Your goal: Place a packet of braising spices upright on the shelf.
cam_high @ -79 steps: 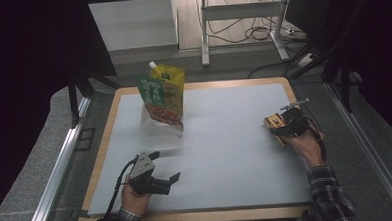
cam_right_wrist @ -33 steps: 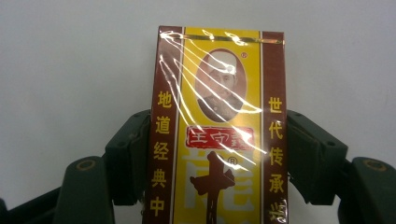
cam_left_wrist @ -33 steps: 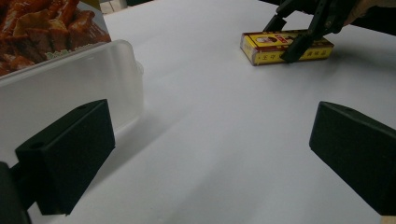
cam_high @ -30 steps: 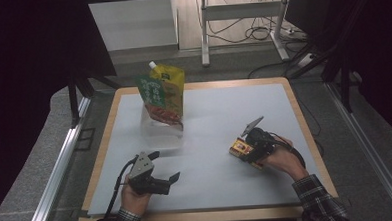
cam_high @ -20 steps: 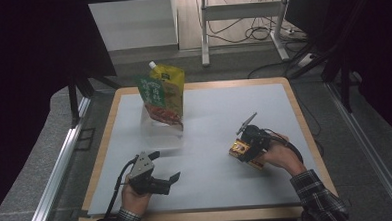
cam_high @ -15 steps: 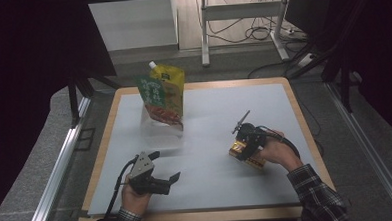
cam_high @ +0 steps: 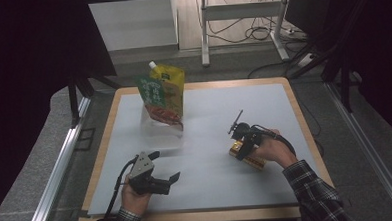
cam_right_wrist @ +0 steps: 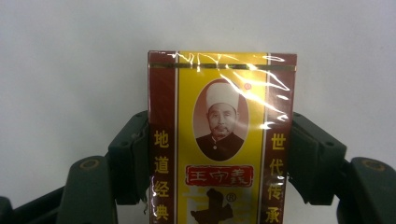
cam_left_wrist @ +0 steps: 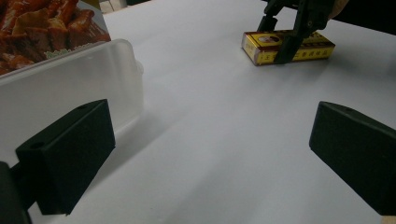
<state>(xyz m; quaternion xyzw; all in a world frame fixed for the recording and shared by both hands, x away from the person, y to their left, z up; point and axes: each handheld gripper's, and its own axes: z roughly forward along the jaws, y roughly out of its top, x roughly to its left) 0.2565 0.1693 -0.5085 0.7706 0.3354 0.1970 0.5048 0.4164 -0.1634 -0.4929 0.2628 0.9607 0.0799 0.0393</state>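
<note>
The high view is dim, dark at both sides, brightest at top centre beyond the white surface. Glare streaks the yellow box wrapper in the right gripper view. The left gripper view's near jaws look soft, casting faint shadows.

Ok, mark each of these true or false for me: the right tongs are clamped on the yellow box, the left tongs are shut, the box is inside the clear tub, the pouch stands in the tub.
1. The right tongs are clamped on the yellow box. True.
2. The left tongs are shut. False: their jaws stand wide apart with nothing between them.
3. The box is inside the clear tub. False: it lies on the white mat, apart from the tub.
4. The pouch stands in the tub. True.
</note>
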